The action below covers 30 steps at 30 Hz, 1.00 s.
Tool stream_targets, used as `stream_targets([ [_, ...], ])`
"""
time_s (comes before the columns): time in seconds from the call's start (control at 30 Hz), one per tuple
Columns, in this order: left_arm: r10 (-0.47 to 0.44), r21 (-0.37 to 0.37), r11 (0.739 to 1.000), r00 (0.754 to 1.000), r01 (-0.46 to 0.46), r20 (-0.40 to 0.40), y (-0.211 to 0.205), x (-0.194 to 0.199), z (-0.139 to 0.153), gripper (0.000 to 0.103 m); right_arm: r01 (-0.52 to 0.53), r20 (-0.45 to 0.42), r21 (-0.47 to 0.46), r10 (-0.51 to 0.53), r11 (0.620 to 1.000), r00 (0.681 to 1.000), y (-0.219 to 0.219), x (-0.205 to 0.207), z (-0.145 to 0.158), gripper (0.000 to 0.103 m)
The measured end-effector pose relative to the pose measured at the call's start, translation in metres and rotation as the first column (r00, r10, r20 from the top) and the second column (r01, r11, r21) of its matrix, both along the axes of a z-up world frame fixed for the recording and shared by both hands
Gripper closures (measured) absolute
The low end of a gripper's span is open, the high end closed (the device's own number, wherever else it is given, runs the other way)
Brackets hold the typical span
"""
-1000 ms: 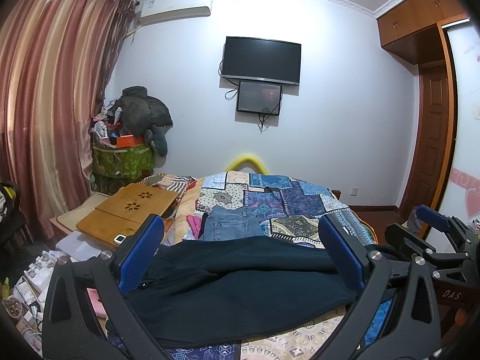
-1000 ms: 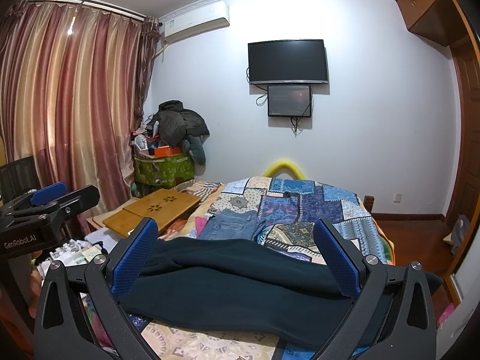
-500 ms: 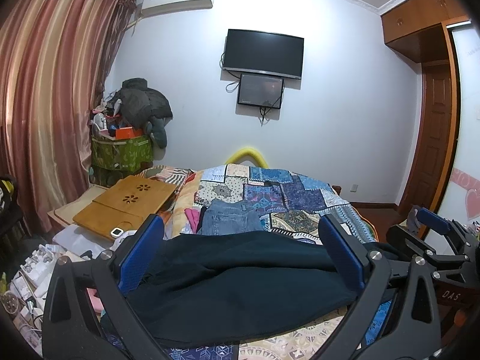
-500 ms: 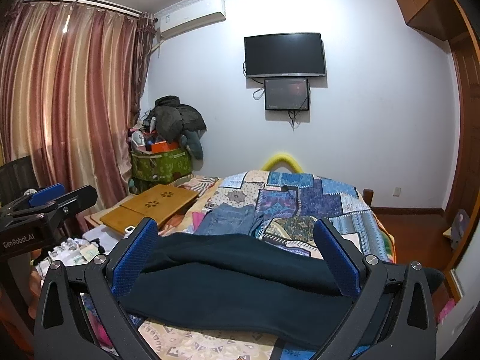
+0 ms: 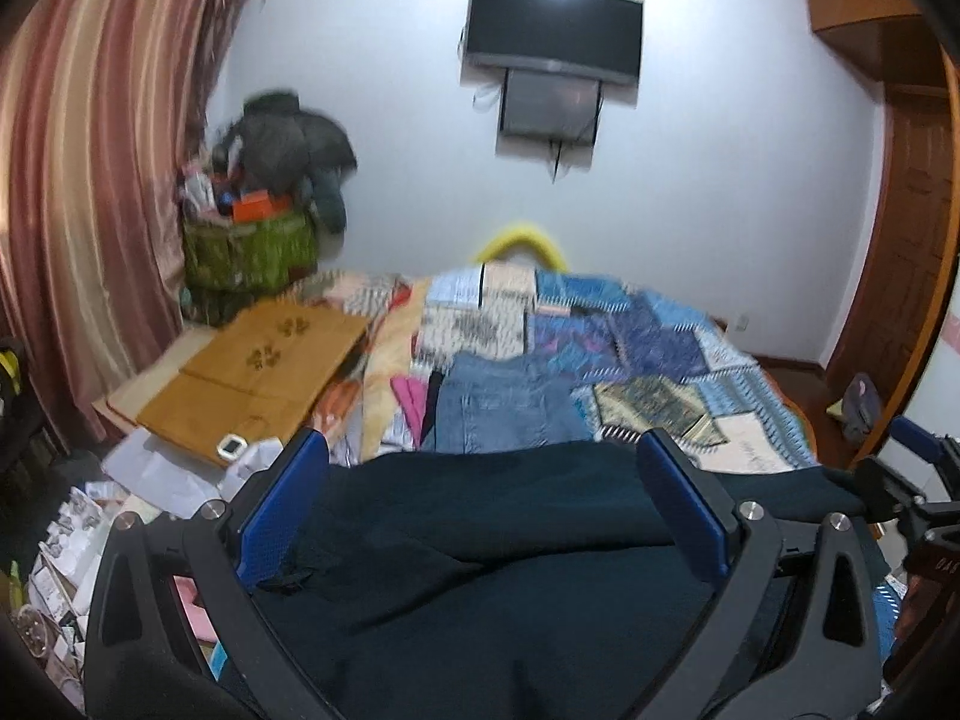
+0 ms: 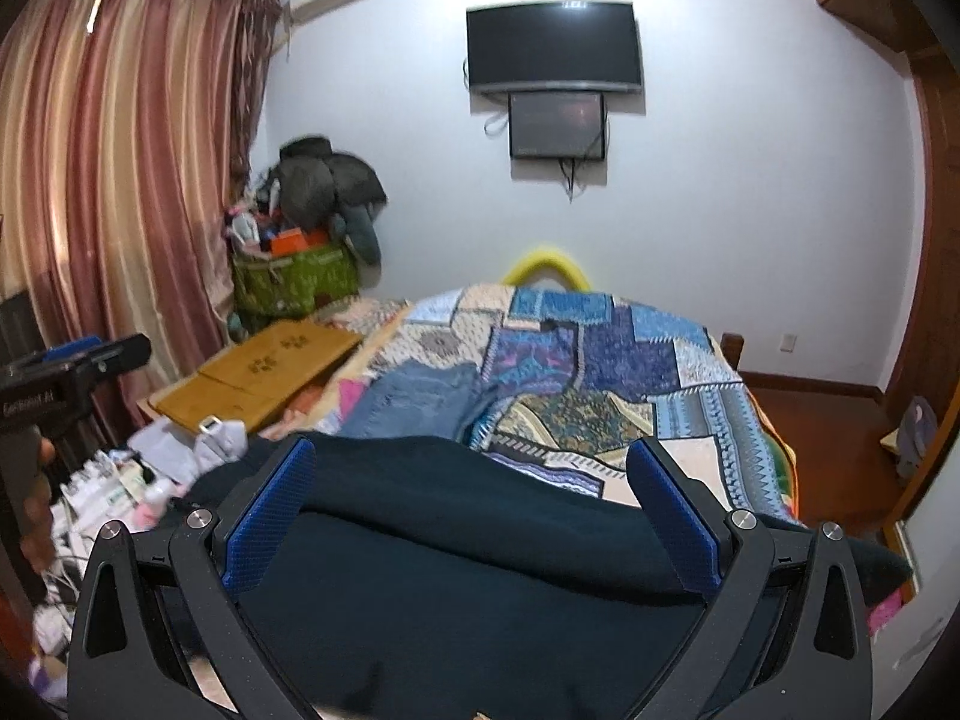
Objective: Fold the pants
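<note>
Dark navy pants (image 5: 480,546) lie across the near end of a bed with a patchwork quilt (image 5: 636,348). They also fill the lower part of the right wrist view (image 6: 468,570). My left gripper (image 5: 480,504) is open and empty, its blue pads wide apart just above the pants. My right gripper (image 6: 471,510) is open and empty, also low over the pants. The right gripper shows at the right edge of the left wrist view (image 5: 918,492). The left gripper shows at the left edge of the right wrist view (image 6: 72,366).
Folded blue jeans (image 5: 504,408) lie on the quilt beyond the pants. A wooden lap desk (image 5: 252,372) and clutter (image 5: 78,516) sit left of the bed. A wall TV (image 5: 552,36), curtains (image 5: 90,180) and a wooden door (image 5: 912,240) surround it.
Both grippers have tilted down and moved closer to the pants, which now fill more of each view. Both stay open; the pants have not moved.
</note>
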<state>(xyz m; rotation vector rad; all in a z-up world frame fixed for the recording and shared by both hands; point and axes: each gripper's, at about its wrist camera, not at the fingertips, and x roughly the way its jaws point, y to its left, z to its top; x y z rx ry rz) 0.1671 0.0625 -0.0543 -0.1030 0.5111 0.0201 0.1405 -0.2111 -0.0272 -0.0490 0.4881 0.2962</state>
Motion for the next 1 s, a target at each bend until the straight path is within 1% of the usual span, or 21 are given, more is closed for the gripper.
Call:
stream_targets([
  [0.03,0.006,-0.004,1.0,0.999,-0.006,-0.031,0.006,0.013,-0.005,0.0,-0.022,-0.008,-0.01,0.022,1.0,1.0,-0.001,0.009,-0.004,0.0],
  [0.1,0.01,-0.011,1.0,0.996,-0.011,-0.093,0.02,0.042,-0.018,0.0,-0.03,-0.027,-0.055,0.029,0.998,0.999,-0.001,0.023,-0.013,0.0],
  [0.2,0.052,0.006,0.999,0.981,-0.052,-0.189,0.044,0.088,-0.041,0.0,-0.06,-0.064,-0.119,0.053,0.991,0.997,0.001,0.05,-0.026,0.0],
  [0.23,0.059,0.006,0.998,0.976,-0.059,-0.207,0.05,0.096,-0.046,0.0,-0.075,-0.078,-0.138,0.064,0.988,0.995,0.001,0.058,-0.031,0.0],
  [0.3,0.066,-0.001,0.998,0.96,-0.069,-0.274,0.067,0.123,-0.064,0.0,-0.11,-0.112,-0.167,0.092,0.98,0.989,0.002,0.077,-0.04,0.0],
  [0.37,0.068,-0.008,0.997,0.937,-0.076,-0.342,0.082,0.148,-0.083,0.001,-0.144,-0.156,-0.178,0.117,0.974,0.981,0.003,0.095,-0.051,0.0],
  [0.4,0.072,0.001,0.997,0.922,-0.077,-0.382,0.088,0.16,-0.093,0.007,-0.155,-0.18,-0.177,0.123,0.972,0.976,0.004,0.103,-0.056,0.0],
  [0.47,0.084,0.022,0.996,0.891,-0.083,-0.446,0.101,0.183,-0.114,0.011,-0.176,-0.258,-0.178,0.127,0.968,0.958,0.006,0.126,-0.068,0.0],
  [0.53,0.085,0.019,0.996,0.86,-0.087,-0.504,0.112,0.202,-0.135,0.011,-0.221,-0.337,-0.154,0.159,0.963,0.928,0.009,0.146,-0.081,0.0],
  [0.57,0.08,0.01,0.996,0.847,-0.088,-0.525,0.117,0.208,-0.143,0.014,-0.233,-0.359,-0.147,0.167,0.961,0.918,0.01,0.153,-0.086,0.0],
  [0.6,0.079,0.005,0.996,0.829,-0.092,-0.553,0.124,0.217,-0.155,0.02,-0.249,-0.389,-0.138,0.179,0.959,0.904,0.011,0.16,-0.093,0.001],
  [0.67,0.089,0.017,0.995,0.797,-0.098,-0.597,0.132,0.227,-0.172,0.028,-0.291,-0.447,-0.119,0.21,0.949,0.87,0.017,0.174,-0.105,0.002],
  [0.7,0.087,0.022,0.995,0.782,-0.094,-0.617,0.136,0.233,-0.181,0.029,-0.316,-0.474,-0.11,0.23,0.942,0.85,0.019,0.18,-0.112,0.003],
  [0.73,0.089,0.025,0.995,0.765,-0.095,-0.638,0.14,0.239,-0.191,0.031,-0.332,-0.488,-0.102,0.244,0.938,0.838,0.021,0.186,-0.116,0.004],
  [0.77,0.083,0.016,0.995,0.753,-0.096,-0.653,0.143,0.241,-0.197,0.032,-0.352,-0.513,-0.085,0.262,0.932,0.817,0.024,0.191,-0.123,0.004],
  [0.8,0.064,-0.008,0.996,0.741,-0.093,-0.668,0.145,0.246,-0.205,0.032,-0.364,-0.535,-0.069,0.273,0.929,0.799,0.025,0.195,-0.128,0.005],
  [0.83,0.017,-0.058,0.995,0.719,-0.08,-0.695,0.148,0.252,-0.216,0.032,-0.375,-0.567,-0.05,0.283,0.926,0.774,0.028,0.201,-0.135,0.006],
  [0.87,-0.004,-0.084,0.993,0.705,-0.079,-0.709,0.151,0.255,-0.223,0.032,-0.389,-0.593,-0.036,0.294,0.921,0.749,0.031,0.206,-0.141,0.009],
  [0.93,-0.033,-0.127,0.988,0.684,-0.087,-0.728,0.155,0.261,-0.235,0.032,-0.417,-0.634,-0.017,0.313,0.909,0.707,0.038,0.213,-0.152,0.012],
  [0.97,-0.047,-0.139,0.987,0.678,-0.083,-0.734,0.155,0.263,-0.239,0.032,-0.43,-0.647,-0.006,0.324,0.903,0.69,0.04,0.217,-0.157,0.012],
  [1.0,-0.056,-0.146,0.986,0.677,-0.076,-0.734,0.156,0.265,-0.242,0.032,-0.44,-0.655,0.004,0.334,0.898,0.677,0.042,0.221,-0.16,0.012],
])
